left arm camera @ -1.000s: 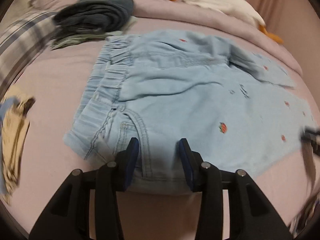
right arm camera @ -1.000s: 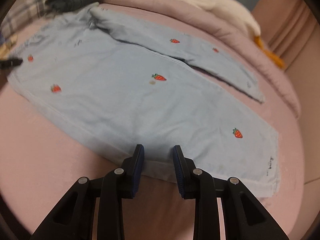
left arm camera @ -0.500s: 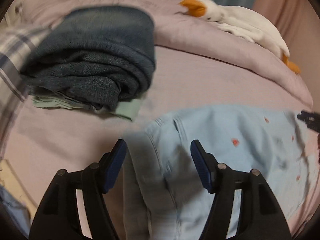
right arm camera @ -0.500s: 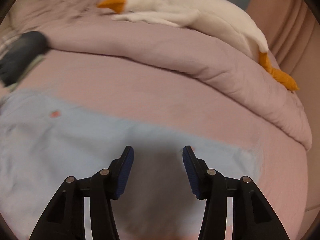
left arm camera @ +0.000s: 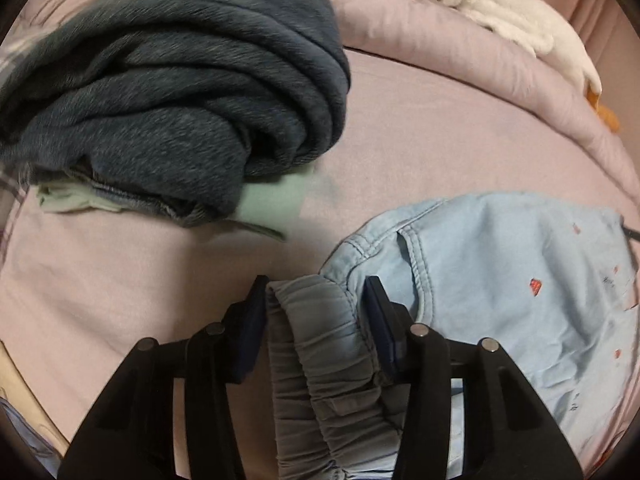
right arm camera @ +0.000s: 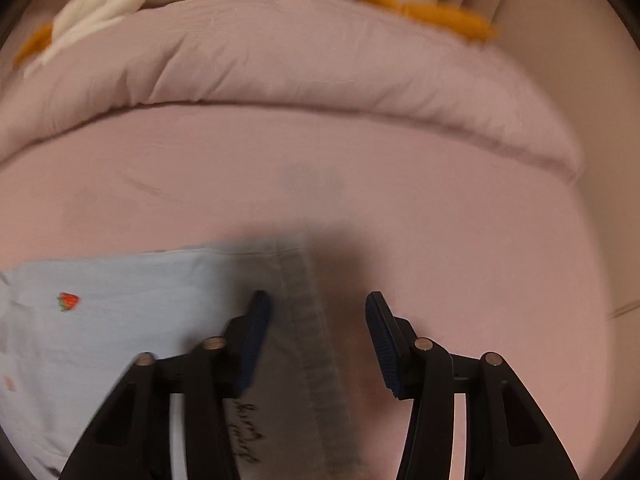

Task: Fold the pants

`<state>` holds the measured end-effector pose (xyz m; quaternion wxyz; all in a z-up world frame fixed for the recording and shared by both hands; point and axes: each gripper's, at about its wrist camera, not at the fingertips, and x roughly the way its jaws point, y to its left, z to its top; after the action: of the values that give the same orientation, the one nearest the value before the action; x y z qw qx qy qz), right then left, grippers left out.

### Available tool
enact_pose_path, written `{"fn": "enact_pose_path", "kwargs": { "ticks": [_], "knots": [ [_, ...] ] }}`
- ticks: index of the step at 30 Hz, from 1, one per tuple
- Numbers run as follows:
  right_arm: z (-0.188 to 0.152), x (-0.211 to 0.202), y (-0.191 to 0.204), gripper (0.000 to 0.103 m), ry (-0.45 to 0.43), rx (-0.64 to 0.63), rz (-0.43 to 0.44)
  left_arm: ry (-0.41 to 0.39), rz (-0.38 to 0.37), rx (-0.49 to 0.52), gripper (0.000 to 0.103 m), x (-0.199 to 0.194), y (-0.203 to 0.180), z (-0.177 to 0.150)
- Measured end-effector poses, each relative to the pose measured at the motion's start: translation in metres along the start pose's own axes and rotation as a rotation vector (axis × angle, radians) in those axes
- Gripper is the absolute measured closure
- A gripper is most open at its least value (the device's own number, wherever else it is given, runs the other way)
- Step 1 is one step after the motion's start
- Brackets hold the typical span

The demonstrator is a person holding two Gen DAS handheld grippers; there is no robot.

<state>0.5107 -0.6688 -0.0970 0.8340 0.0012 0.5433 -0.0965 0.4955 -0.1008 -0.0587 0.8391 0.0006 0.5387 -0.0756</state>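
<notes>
The light blue denim pants [left arm camera: 520,276] with small strawberry marks lie on the pink bed. In the left wrist view their gathered elastic waistband [left arm camera: 320,344] runs between the open fingers of my left gripper [left arm camera: 316,300]. In the right wrist view the pants' leg end [right arm camera: 120,320] lies at the lower left, and its hem [right arm camera: 308,320] passes between the wide-open fingers of my right gripper [right arm camera: 318,316]. Neither gripper is closed on the cloth.
A folded dark blue fleece [left arm camera: 180,80] sits on pale green cloth [left arm camera: 276,204] at the left. A rolled pink duvet [right arm camera: 320,60] runs along the back, with a white plush goose [left arm camera: 512,16] on it. Pink sheet [right arm camera: 460,220] lies to the right of the hem.
Both grippers moved forward over the pants, from the near edge to the far side. The left now straddles the waistband, the right the leg hem. Both opened wider.
</notes>
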Motion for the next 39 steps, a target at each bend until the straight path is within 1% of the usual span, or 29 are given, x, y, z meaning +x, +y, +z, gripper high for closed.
{"fn": "enact_pose_path", "kwargs": {
  "ticks": [1,2,4,5,7,10,12,13,16,17,18,20,22,23,24,25,26,27,28,29,30,31,32,33,34,36,37,38,39],
  "knots": [
    [-0.001,0.002,0.001,0.074,-0.012,-0.003,0.02,-0.004,0.008,0.002,0.058,0.001,-0.007,0.005],
    [-0.001,0.002,0.009,0.084,-0.038,-0.042,0.035,-0.01,0.016,0.003,0.06,0.002,-0.013,0.009],
    [0.0,-0.001,0.025,0.092,-0.058,-0.123,-0.017,-0.023,0.04,0.007,0.061,0.003,-0.027,0.017],
    [0.002,-0.007,0.033,0.093,-0.088,-0.162,-0.049,-0.029,0.059,0.02,0.062,0.004,-0.035,0.02],
    [0.009,-0.017,0.03,0.096,-0.156,-0.131,-0.146,-0.048,0.092,0.072,0.062,0.007,-0.055,0.026],
    [0.028,-0.024,0.024,0.096,-0.27,-0.09,-0.272,-0.059,0.093,0.101,0.062,0.017,-0.082,0.043],
    [0.036,-0.01,0.035,0.096,-0.277,-0.12,-0.338,-0.059,0.131,0.118,0.061,0.025,-0.096,0.055],
    [0.038,0.002,0.04,0.096,-0.253,-0.129,-0.338,-0.059,0.134,0.126,0.06,0.019,-0.098,0.045],
    [0.026,0.036,0.05,0.091,-0.15,-0.142,-0.381,-0.065,0.115,0.091,0.056,0.02,-0.105,0.06],
    [0.023,0.035,0.052,0.091,-0.199,-0.133,-0.406,-0.066,0.108,0.078,0.055,0.019,-0.106,0.065],
    [0.021,0.031,0.051,0.089,-0.199,-0.113,-0.404,-0.076,0.107,0.063,0.055,0.013,-0.108,0.068],
    [0.025,0.014,0.044,0.085,-0.206,-0.018,-0.369,-0.137,0.094,0.041,0.057,-0.009,-0.115,0.073],
    [0.022,-0.028,0.052,0.082,-0.336,0.001,-0.349,-0.202,0.063,0.045,0.058,-0.032,-0.127,0.083],
    [0.013,-0.046,0.066,0.081,-0.368,-0.03,-0.264,-0.215,0.034,0.041,0.058,-0.038,-0.127,0.089],
    [0.008,-0.06,0.08,0.081,-0.368,-0.071,-0.127,-0.211,0.003,0.036,0.058,-0.04,-0.129,0.094],
    [0.004,-0.067,0.093,0.081,-0.36,-0.098,-0.042,-0.196,-0.018,0.034,0.058,-0.04,-0.123,0.1],
    [-0.008,-0.078,0.12,0.081,-0.335,-0.156,0.096,-0.175,-0.035,0.04,0.06,-0.045,-0.117,0.083],
    [-0.018,-0.084,0.139,0.081,-0.314,-0.194,0.184,-0.148,-0.053,0.054,0.061,-0.039,-0.127,0.083],
    [-0.032,-0.09,0.166,0.081,-0.277,-0.251,0.32,-0.119,-0.083,0.08,0.064,-0.036,-0.114,0.077],
    [-0.046,-0.093,0.192,0.081,-0.229,-0.307,0.406,-0.097,-0.104,0.113,0.071,-0.033,-0.114,0.064],
    [-0.057,-0.096,0.212,0.081,-0.202,-0.353,0.45,-0.082,-0.105,0.15,0.072,-0.031,-0.122,0.046],
    [-0.067,-0.098,0.23,0.084,-0.185,-0.413,0.476,-0.069,-0.081,0.189,0.071,-0.024,-0.111,0.03],
    [-0.081,-0.101,0.257,0.086,-0.184,-0.515,0.49,-0.053,-0.037,0.223,0.069,-0.008,-0.122,0.033],
    [-0.08,-0.099,0.268,0.089,-0.185,-0.555,0.493,-0.041,0.015,0.251,0.066,0.006,-0.123,0.03],
    [-0.081,-0.093,0.284,0.089,-0.174,-0.591,0.49,-0.076,0.023,0.247,0.065,0.013,-0.13,0.034],
    [-0.077,-0.056,0.31,0.089,-0.094,-0.636,0.368,-0.095,0.026,0.197,0.064,0.019,-0.134,0.055],
    [-0.074,-0.047,0.314,0.089,-0.101,-0.63,0.355,-0.091,0.019,0.166,0.064,0.022,-0.135,0.065],
    [-0.068,-0.051,0.317,0.089,-0.167,-0.629,0.337,-0.079,0.015,0.154,0.064,0.024,-0.137,0.073],
    [-0.059,-0.053,0.321,0.089,-0.188,-0.619,0.285,-0.066,0.013,0.157,0.064,0.025,-0.14,0.079]
  ]
}}
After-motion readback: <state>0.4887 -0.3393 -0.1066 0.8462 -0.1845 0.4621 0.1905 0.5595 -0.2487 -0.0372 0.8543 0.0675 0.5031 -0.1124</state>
